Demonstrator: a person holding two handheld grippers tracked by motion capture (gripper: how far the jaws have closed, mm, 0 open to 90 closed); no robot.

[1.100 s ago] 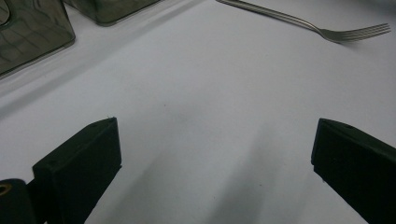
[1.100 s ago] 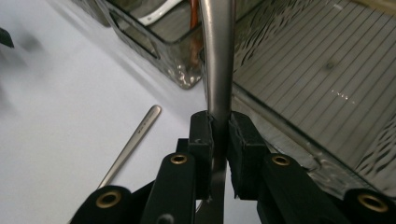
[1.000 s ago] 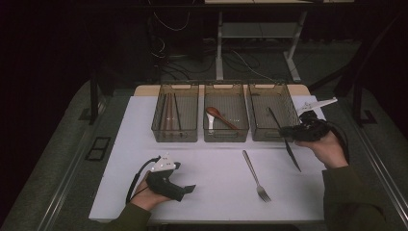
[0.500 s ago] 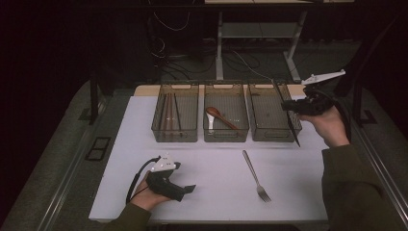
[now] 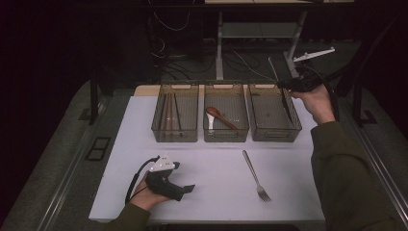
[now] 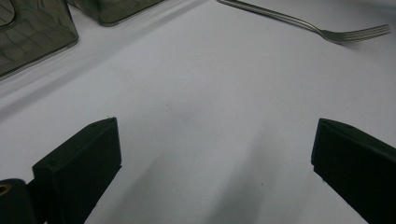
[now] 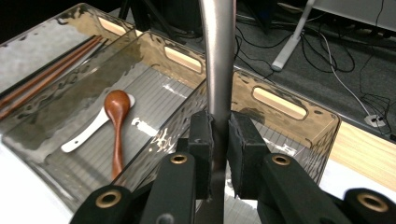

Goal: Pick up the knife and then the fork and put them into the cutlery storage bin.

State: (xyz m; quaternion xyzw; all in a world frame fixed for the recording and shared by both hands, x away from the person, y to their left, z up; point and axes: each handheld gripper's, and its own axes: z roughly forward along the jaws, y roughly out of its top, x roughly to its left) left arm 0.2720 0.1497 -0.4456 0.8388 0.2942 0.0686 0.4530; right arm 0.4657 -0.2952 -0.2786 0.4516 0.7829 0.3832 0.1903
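**Right tongs clamp knife over right bin**

Right gripper view: right tongs (image 7: 219,140) closed on the knife (image 7: 218,56), a plain grey metal strip running to 12 o'clock. High view adds place: knife (image 5: 285,98) hangs over the right bin (image 5: 274,132) at 2 o'clock. Left tongs (image 6: 212,163) open, empty, on the surface (image 6: 210,84); fork (image 6: 303,25) at 1 o'clock.

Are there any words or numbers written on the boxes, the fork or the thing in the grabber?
None can be read in these pictures.
Three clear bins: no label or print shows.
Fork on the table: plain metal, no stamp visible.
Metal knife held in the right gripper: no marking shows.
Left gripper: its grey plate bears small dots, too small to read as anything.
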